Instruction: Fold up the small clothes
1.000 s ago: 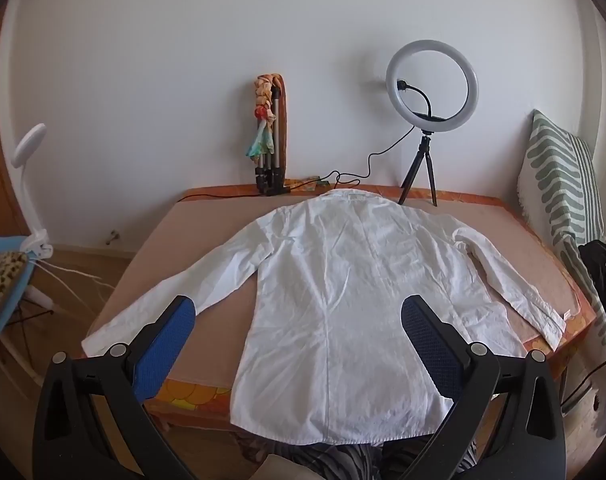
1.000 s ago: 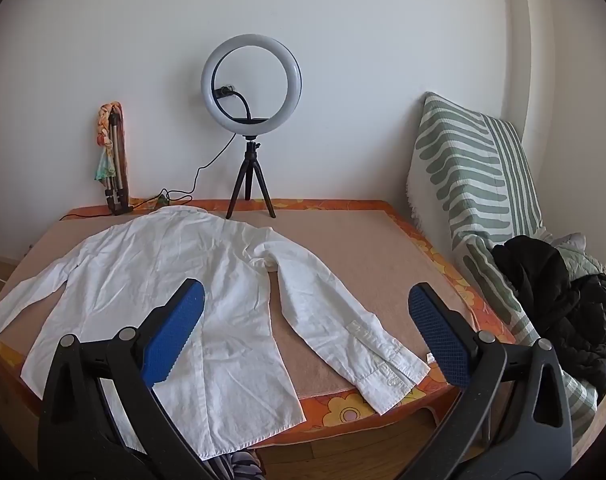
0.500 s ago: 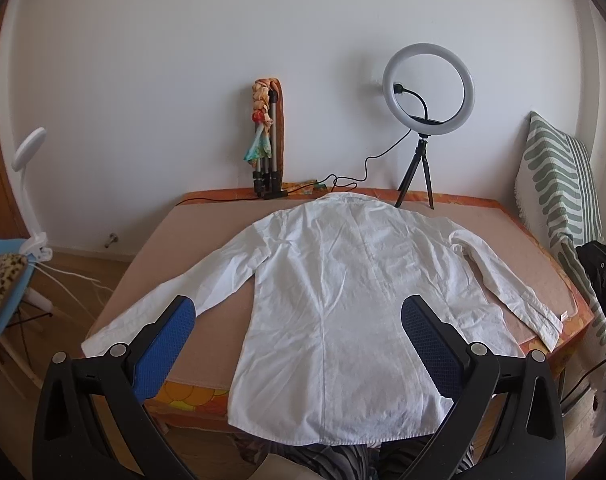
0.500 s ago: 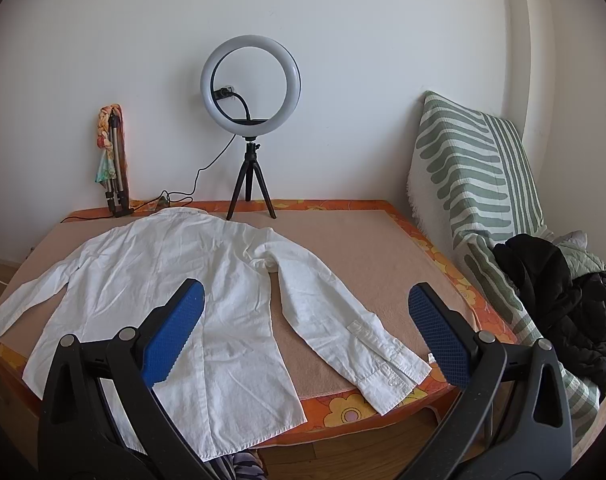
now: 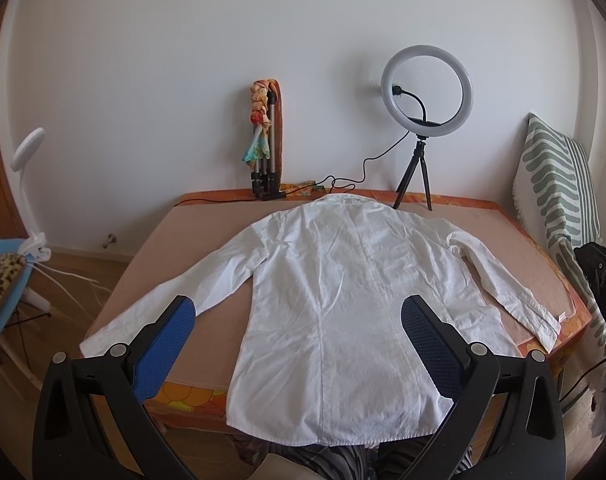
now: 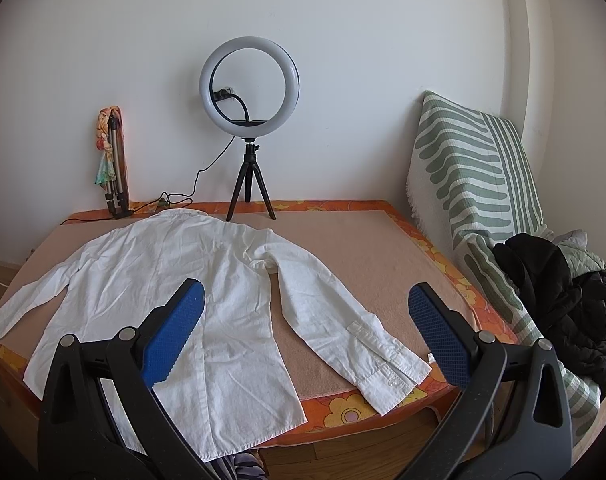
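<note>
White shirt (image 5: 343,296) spread flat, back up, on the tan surface (image 5: 207,240), collar toward the wall, hem draped over the near edge. Both sleeves stretched outward: left sleeve (image 5: 163,300) running toward the near left corner, right sleeve (image 6: 343,320) angled to the near right corner, cuff lying on the orange flowered border (image 6: 435,256). Left tongs (image 5: 299,320) hovering above the shirt's lower half, spread wide, blue pads (image 5: 163,352) empty, gripping nothing, clear of the cloth. Right tongs (image 6: 307,320) likewise gaping wide above the right sleeve and bare surface, holding nothing. Ring light (image 6: 249,84) on a small black tripod standing at the far edge just beyond the collar, cable trailing left. Folded tripod (image 5: 267,148) with a colourful scarf tied on, leaning against the wall near the far left. Striped green-and-white cushion (image 6: 475,184) propped at the right side, black jacket (image 6: 559,300) heaped in front of it. Striped fabric visible below the hem, at the near edge
</note>
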{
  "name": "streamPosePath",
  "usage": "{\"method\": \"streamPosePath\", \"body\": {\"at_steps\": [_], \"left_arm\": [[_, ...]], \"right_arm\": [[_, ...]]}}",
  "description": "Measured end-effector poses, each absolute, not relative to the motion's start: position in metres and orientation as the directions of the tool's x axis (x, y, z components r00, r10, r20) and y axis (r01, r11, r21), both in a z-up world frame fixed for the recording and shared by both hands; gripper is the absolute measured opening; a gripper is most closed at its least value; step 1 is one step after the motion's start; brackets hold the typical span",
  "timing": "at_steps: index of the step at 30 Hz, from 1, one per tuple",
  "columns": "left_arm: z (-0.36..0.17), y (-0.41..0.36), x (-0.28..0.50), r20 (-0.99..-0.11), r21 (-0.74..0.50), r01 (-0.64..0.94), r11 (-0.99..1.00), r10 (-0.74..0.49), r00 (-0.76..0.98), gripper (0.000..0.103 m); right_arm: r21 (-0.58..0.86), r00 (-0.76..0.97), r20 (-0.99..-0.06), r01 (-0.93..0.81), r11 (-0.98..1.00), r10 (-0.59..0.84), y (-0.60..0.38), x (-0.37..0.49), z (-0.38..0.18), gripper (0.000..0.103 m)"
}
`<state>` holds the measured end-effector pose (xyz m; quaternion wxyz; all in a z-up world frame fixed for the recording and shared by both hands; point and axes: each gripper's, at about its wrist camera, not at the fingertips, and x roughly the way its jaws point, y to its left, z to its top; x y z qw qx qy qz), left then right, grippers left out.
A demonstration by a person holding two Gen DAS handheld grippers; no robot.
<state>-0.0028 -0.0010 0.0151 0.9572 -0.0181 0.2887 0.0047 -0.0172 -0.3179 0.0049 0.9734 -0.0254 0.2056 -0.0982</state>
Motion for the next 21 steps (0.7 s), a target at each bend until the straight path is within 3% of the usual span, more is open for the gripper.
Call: {"method": "streamPosePath", "body": {"at_steps": [21], "left_arm": [[0.0144, -0.0004, -0.002, -0.551, -0.036, -0.022, 0.999, -0.002, 0.834, 0.103]], "right_arm": [[-0.088, 0.895, -0.399, 0.179, 0.98, -0.2, -0.3188, -0.0169, 0.0049, 0.103]]}}
